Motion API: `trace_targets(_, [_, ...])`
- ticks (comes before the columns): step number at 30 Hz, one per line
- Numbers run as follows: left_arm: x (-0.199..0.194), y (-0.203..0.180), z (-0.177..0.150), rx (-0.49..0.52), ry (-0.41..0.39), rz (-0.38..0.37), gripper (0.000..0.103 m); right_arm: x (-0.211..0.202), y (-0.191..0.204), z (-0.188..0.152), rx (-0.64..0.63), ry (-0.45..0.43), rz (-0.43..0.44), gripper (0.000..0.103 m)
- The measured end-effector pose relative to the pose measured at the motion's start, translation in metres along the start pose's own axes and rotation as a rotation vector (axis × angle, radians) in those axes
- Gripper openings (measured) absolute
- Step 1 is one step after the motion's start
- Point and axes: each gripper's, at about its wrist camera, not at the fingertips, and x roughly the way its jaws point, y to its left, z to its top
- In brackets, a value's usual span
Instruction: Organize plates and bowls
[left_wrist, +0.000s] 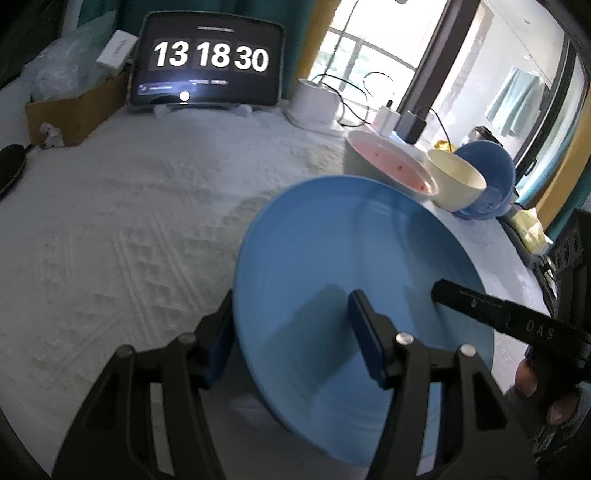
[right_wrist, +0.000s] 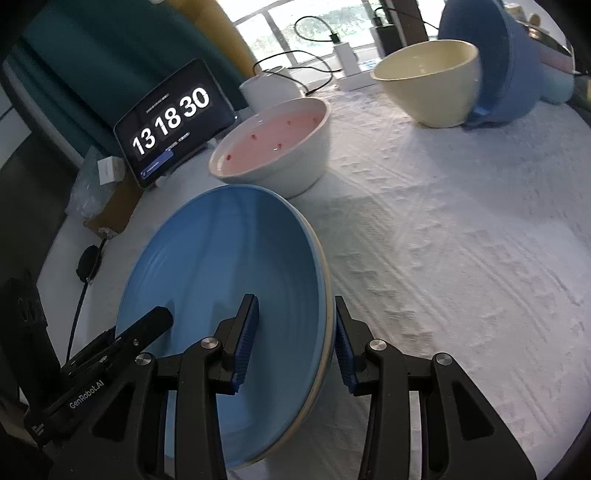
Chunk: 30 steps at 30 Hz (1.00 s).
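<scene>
A stack of blue plates (left_wrist: 332, 258) (right_wrist: 229, 258) is held a little above the white-clothed table (right_wrist: 443, 240), slightly tilted. My left gripper (left_wrist: 291, 343) is shut over its left rim, one pad under the edge and one inside. On the opposite rim my right gripper (right_wrist: 295, 343) is shut the same way. Each view shows one finger of the other gripper across the plate. Beyond stand a white bowl with a pink inside (left_wrist: 391, 166) (right_wrist: 273, 147) and a cream bowl (left_wrist: 454, 177) (right_wrist: 428, 85) leaning into a tipped blue bowl (left_wrist: 491, 173) (right_wrist: 498, 66).
A tablet showing a clock (left_wrist: 208, 62) (right_wrist: 170, 122) stands at the table's back edge. Near it are a cardboard box (left_wrist: 74, 110), a white round device (left_wrist: 314, 99), and chargers with cables (left_wrist: 388, 114). A black object (left_wrist: 11, 166) lies at the left edge.
</scene>
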Motion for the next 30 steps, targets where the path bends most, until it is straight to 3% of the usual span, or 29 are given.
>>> trace_targets(15, [-0.001,0.020,0.005,-0.047,-0.028,0.059,0.060,0.028,0.026,0.010,-0.030,0.018,0.027,0.044])
trace_targets(21, [0.002,0.028,0.003,-0.092,-0.029,0.027,0.062,0.031,0.024,0.013,-0.031,0.019,0.042,0.046])
trace_targets(27, [-0.007,0.040,-0.003,-0.169,-0.087,0.040,0.063,0.029,0.022,0.013,-0.047,0.025,0.052,0.046])
trace_targets(30, [-0.013,0.038,-0.006,-0.162,-0.133,0.056,0.063,0.025,0.021,0.013,-0.060,0.018,0.014,0.046])
